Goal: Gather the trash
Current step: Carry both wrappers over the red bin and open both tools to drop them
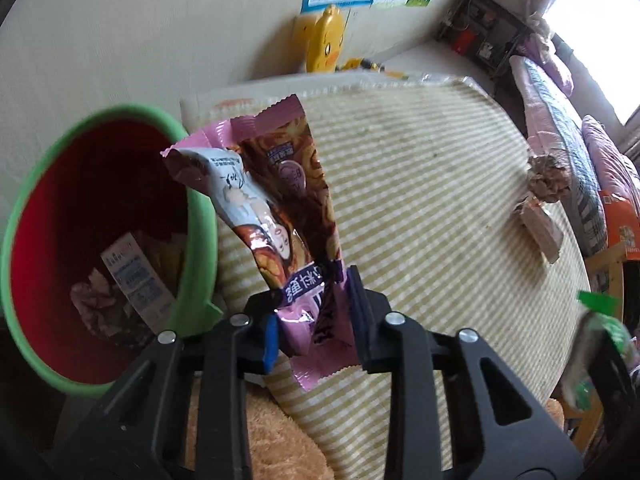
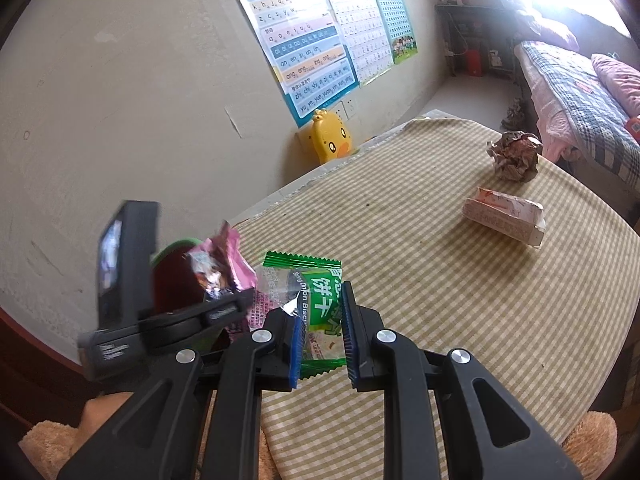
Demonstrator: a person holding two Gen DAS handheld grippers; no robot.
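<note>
the left gripper (image 1: pixel 312 320) holds a pink wrapper (image 1: pixel 280 200) beside the bin (image 1: pixel 196 216); the right gripper (image 2: pixel 320 340) holds a green wrapper (image 2: pixel 320 304). dropped too soon, the pink wrapper could miss the bin.

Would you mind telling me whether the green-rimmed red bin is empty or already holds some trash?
Not empty: the green-rimmed red bin already holds crumpled paper and a printed white wrapper at its bottom, per the left wrist view.

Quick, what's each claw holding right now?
Left gripper: shut on the pink plastic snack wrapper.
Right gripper: shut on the green biscuit packet.
</note>
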